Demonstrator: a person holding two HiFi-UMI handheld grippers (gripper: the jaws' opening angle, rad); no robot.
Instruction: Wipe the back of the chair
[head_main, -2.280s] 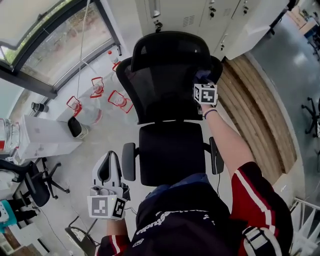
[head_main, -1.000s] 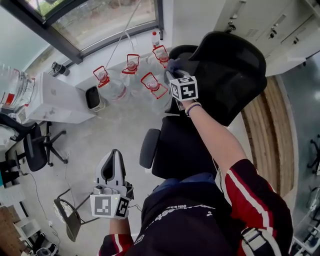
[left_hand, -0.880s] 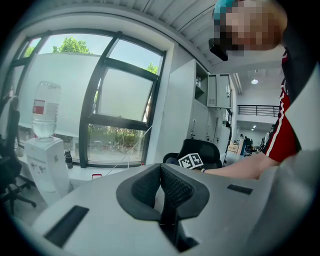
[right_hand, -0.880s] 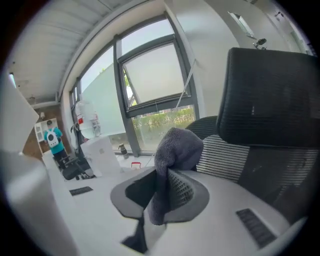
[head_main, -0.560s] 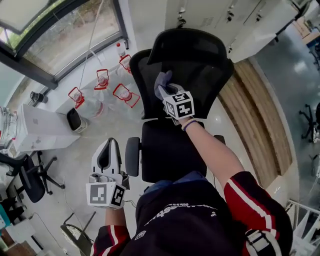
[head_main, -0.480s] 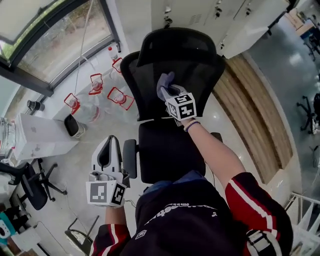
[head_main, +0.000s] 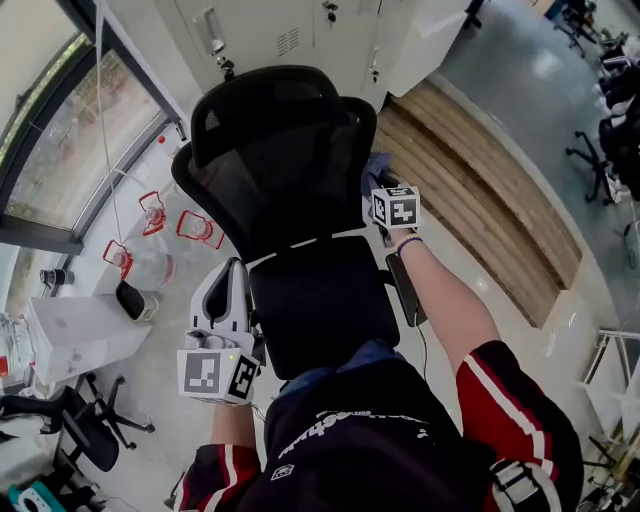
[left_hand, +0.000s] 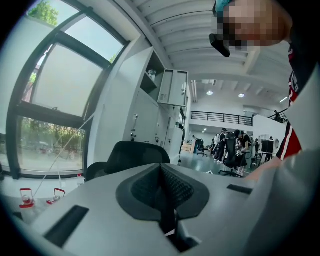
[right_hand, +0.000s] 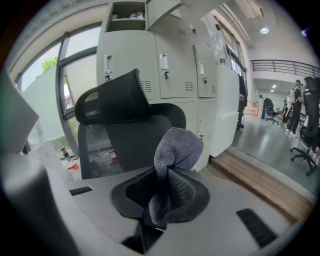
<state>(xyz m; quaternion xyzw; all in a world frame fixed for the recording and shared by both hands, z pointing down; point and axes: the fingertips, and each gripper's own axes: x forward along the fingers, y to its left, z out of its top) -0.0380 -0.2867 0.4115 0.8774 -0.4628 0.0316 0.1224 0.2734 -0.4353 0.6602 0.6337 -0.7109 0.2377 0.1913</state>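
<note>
A black mesh office chair (head_main: 275, 180) stands in front of me, with its headrest (head_main: 265, 105) above the backrest. My right gripper (head_main: 380, 185) is shut on a grey cloth (right_hand: 175, 150) at the right edge of the backrest (right_hand: 135, 140). In the right gripper view the cloth bunches up out of the jaws, just in front of the mesh. My left gripper (head_main: 232, 290) hangs low by the seat's left side, shut with nothing in it. In the left gripper view the chair (left_hand: 130, 155) shows beyond the jaws.
Several clear bottles with red handles (head_main: 155, 215) stand on the floor left of the chair, below a window. White lockers (right_hand: 170, 65) rise behind the chair. A wooden platform (head_main: 480, 190) runs along the right. Another office chair (head_main: 70, 430) is at lower left. People stand far off in the hall.
My right gripper with the cloth has moved from the middle of the backrest across to its right edge. The left gripper has stayed low by the seat.
</note>
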